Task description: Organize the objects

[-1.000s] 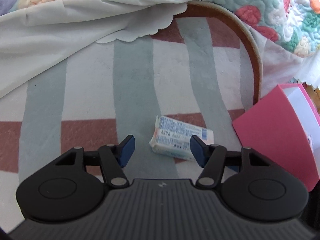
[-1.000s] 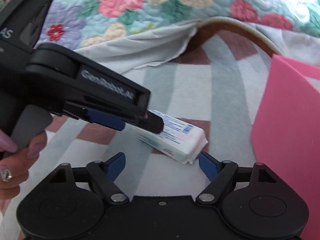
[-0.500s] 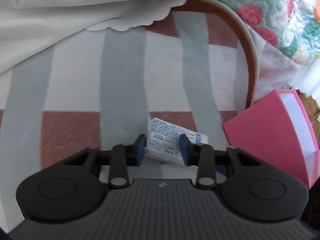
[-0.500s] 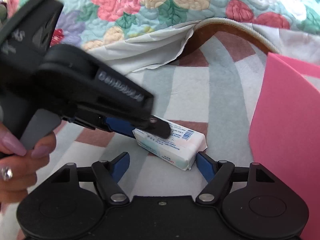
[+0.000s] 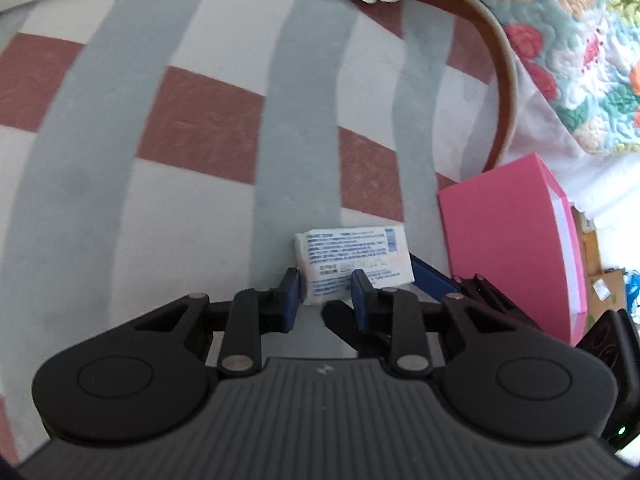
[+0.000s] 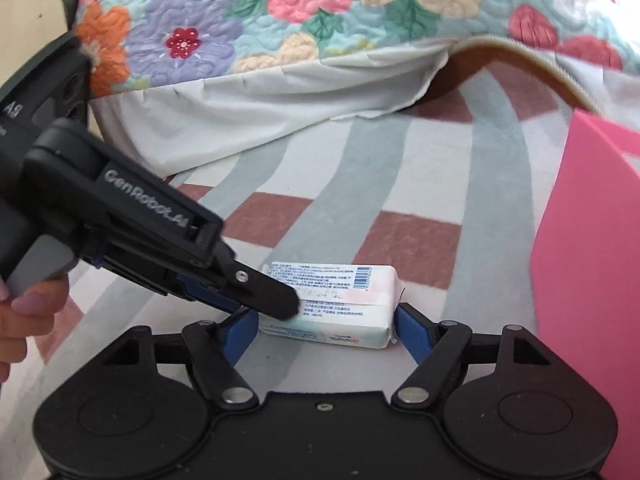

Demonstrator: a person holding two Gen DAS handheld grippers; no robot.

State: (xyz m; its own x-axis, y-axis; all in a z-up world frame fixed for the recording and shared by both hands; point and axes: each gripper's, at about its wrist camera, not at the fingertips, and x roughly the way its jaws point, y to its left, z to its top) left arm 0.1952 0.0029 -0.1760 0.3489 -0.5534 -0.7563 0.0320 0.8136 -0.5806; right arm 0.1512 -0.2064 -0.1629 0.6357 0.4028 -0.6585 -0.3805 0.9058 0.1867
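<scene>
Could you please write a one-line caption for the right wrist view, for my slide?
Left tool pinches one end of the tissue pack on a striped blanket, while the open right tool straddles it beside a pink box.

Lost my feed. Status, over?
Left claw shut on tissue pack. Right claw open, straddling it. Pink box beside; path clear.

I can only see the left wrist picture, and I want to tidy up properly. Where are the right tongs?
Observer: The right tongs are open, with one pad by each end of the pack.
Operator: Who holds my left tongs?
Observer: A hand grips the handle of the left tongs.
Operator: Is anything on the pack's near side?
Observer: Yes, a small red logo at its right end.
</scene>
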